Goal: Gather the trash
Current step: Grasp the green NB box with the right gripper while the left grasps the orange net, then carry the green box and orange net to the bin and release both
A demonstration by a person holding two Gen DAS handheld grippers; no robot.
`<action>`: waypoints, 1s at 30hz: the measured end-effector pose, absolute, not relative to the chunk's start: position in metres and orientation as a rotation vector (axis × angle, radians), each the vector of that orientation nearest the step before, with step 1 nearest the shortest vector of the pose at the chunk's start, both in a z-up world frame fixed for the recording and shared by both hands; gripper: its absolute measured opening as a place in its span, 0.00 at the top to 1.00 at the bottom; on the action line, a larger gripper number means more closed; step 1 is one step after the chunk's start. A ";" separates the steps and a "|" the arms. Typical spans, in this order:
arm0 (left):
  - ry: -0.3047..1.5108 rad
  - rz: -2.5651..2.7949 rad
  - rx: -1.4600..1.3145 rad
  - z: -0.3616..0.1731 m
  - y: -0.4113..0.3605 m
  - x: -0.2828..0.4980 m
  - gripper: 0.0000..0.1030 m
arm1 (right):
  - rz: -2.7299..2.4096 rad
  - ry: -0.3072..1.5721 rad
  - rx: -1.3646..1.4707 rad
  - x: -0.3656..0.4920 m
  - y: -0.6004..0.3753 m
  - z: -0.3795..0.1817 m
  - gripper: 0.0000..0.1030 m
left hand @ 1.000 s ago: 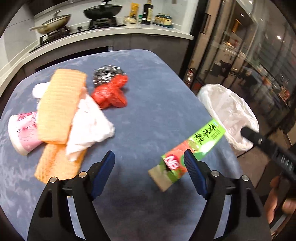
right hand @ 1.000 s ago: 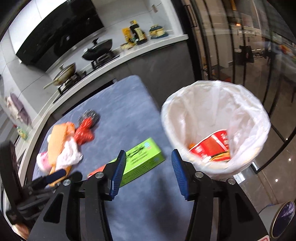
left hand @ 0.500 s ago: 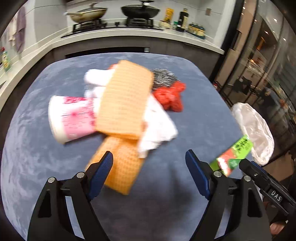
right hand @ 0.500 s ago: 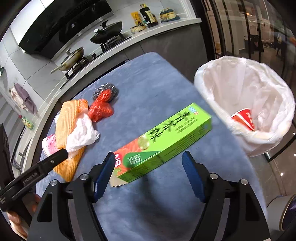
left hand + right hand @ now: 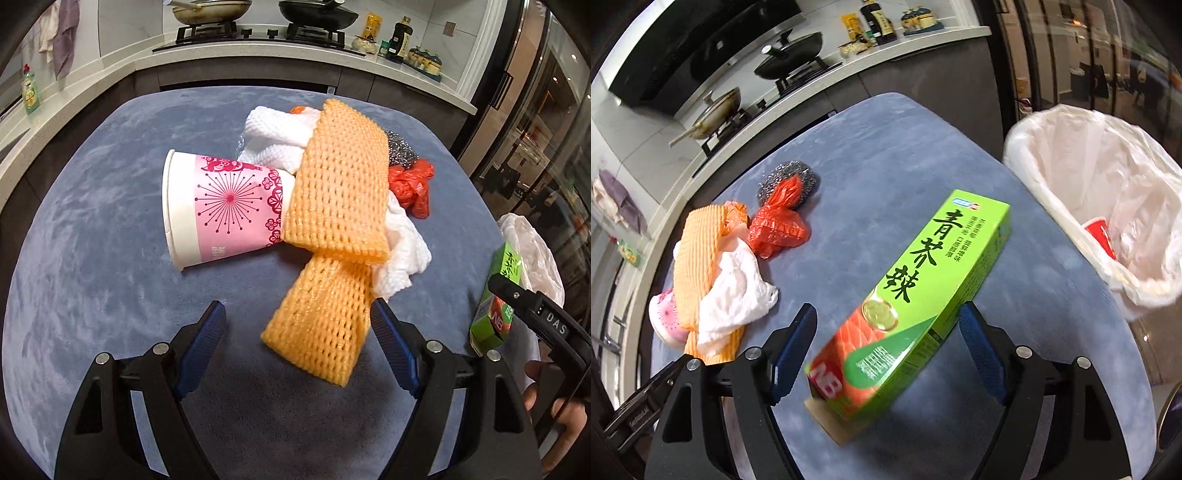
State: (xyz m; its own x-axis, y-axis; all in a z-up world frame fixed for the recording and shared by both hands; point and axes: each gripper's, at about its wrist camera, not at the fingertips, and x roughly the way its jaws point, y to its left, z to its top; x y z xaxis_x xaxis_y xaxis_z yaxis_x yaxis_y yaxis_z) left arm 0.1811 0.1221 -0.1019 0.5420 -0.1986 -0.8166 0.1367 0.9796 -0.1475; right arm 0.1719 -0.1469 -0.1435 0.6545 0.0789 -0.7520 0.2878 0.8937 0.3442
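Observation:
My left gripper (image 5: 297, 314) is open, with the near end of an orange foam net (image 5: 336, 184) lying between its fingers, untouched. The net rests on a tipped pink paper cup (image 5: 221, 210), white wrapping (image 5: 399, 254) and a red plastic bag (image 5: 413, 184). My right gripper (image 5: 886, 314) hangs over a green carton (image 5: 923, 291) on the table. Its jaws are opening, the carton sits between them and the pads do not press it. The bin with a white liner (image 5: 1100, 206) stands just off the table's right edge, a red cup (image 5: 1102, 236) inside.
A steel scourer (image 5: 786, 177) lies behind the red bag. The blue-grey table (image 5: 92, 258) ends close to a kitchen counter (image 5: 258, 48) with a stove and pans. A glass wall (image 5: 1071, 55) runs behind the bin. The right tool and a hand (image 5: 546, 373) show at the left view's right edge.
The left gripper swung from the green carton to the pile, which now sits close in front. The right gripper moved from the bin to the carton and its jaws widened around it.

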 end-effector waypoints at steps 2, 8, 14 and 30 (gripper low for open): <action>0.982 -0.199 -0.073 -0.105 0.123 0.184 0.26 | -0.123 0.864 0.440 0.179 -0.141 -0.144 0.26; 1.006 -0.213 -0.082 -0.117 0.120 0.191 0.30 | -0.122 0.882 0.350 0.186 -0.118 -0.149 0.25; 0.994 -0.234 -0.060 -0.121 0.112 0.191 0.47 | -0.132 0.892 0.312 0.178 -0.111 -0.154 0.26; 0.981 -0.354 -0.042 -0.093 0.095 0.157 0.90 | -0.145 0.906 0.323 0.144 -0.129 -0.147 0.63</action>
State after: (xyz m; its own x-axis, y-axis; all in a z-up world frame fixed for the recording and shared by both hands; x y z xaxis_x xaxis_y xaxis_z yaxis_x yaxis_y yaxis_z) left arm 0.1570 0.0951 -0.0930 0.5038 -0.3120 -0.8055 0.2746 0.9420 -0.1932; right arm 0.1444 -0.1286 -0.1469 0.6112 0.0124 -0.7914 0.2581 0.9421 0.2142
